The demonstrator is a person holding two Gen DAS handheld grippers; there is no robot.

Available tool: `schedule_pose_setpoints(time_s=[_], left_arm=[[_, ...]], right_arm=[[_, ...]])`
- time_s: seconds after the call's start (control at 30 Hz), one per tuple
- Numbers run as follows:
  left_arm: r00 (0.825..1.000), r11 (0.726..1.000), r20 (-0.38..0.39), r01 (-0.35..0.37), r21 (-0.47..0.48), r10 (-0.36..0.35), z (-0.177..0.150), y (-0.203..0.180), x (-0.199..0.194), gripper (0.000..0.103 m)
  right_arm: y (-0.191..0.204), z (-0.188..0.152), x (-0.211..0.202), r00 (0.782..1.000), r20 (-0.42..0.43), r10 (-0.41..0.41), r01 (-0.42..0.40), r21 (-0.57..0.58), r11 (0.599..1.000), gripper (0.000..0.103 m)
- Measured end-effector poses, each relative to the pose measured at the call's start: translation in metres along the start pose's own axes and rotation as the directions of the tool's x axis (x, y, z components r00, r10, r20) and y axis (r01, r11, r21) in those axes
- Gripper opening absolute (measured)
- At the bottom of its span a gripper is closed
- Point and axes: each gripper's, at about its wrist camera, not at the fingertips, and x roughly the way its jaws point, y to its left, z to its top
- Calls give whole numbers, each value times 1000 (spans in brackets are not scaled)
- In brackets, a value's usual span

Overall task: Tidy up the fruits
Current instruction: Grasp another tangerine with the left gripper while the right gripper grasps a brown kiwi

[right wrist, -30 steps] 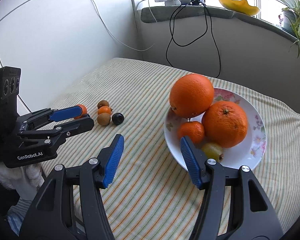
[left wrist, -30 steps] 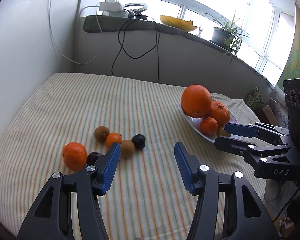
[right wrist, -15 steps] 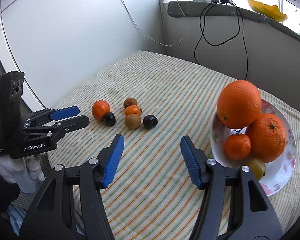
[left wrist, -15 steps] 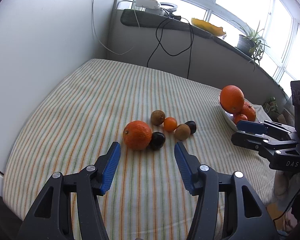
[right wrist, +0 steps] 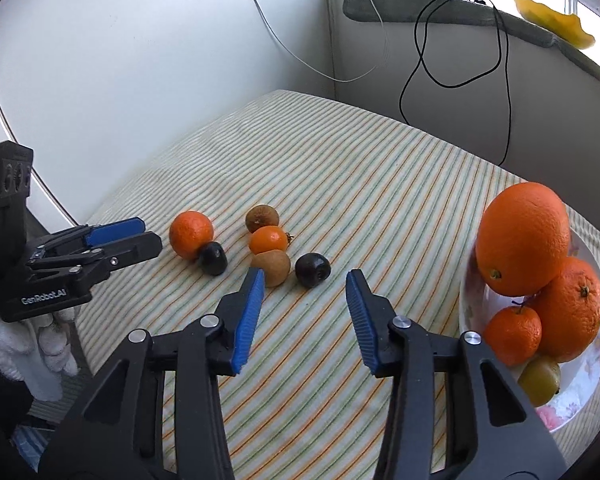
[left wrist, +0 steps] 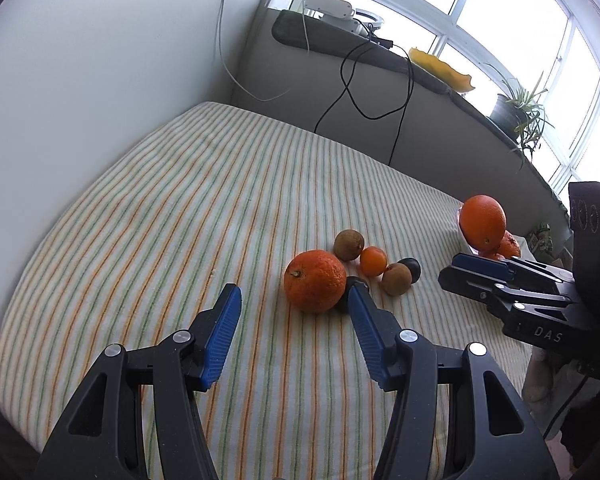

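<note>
Striped cloth (left wrist: 220, 208) covers the bench. White wall (left wrist: 100, 80) on left w/ white cable (left wrist: 224, 40). Black cables (right wrist: 460, 60) hang from window ledge (left wrist: 380, 56); potted plant (left wrist: 520, 108) & yellow dish (left wrist: 440, 70) on ledge.

Left tongs (left wrist: 294, 304) and right tongs (right wrist: 305, 292) both agape, empty.

We see a desk covered with a striped cloth (left wrist: 188, 208) in thin orange and green lines on cream. On the left stands a plain white wall (left wrist: 100, 80); at the far side runs a low grey wall (right wrist: 460, 92) topped by a dark padded sill (left wrist: 340, 46). On the sill lie a white power strip (left wrist: 328, 4) and a yellow dish (left wrist: 440, 70), and farther right a potted plant (left wrist: 520, 110). Black cables (left wrist: 364, 92) and a white cable (left wrist: 236, 60) hang down from it. Above, large white-framed windows (left wrist: 480, 12) let in bright daylight.
</note>
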Motion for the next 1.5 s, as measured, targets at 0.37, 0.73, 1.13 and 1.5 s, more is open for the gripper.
schedule_pose_setpoints(time_s=[0.37, 0.73, 1.13, 1.5], left_arm=[[999, 999, -15, 36, -28, -37, 4, 7, 8, 55], [998, 998, -26, 52, -30, -53, 10, 4, 15, 55], [997, 998, -51, 57, -12, -57, 12, 0, 23, 55], [996, 997, -61, 68, -22, -69, 12, 4, 26, 52]], right_arm=[[10, 6, 21, 996, -36, 78, -78, -19, 997, 41], [21, 10, 32, 997, -48, 66, -69, -53, 996, 41], [31, 11, 33, 997, -59, 47, -54, -112, 992, 41], [40, 13, 36, 997, -83, -6, -11, -209, 978, 34]])
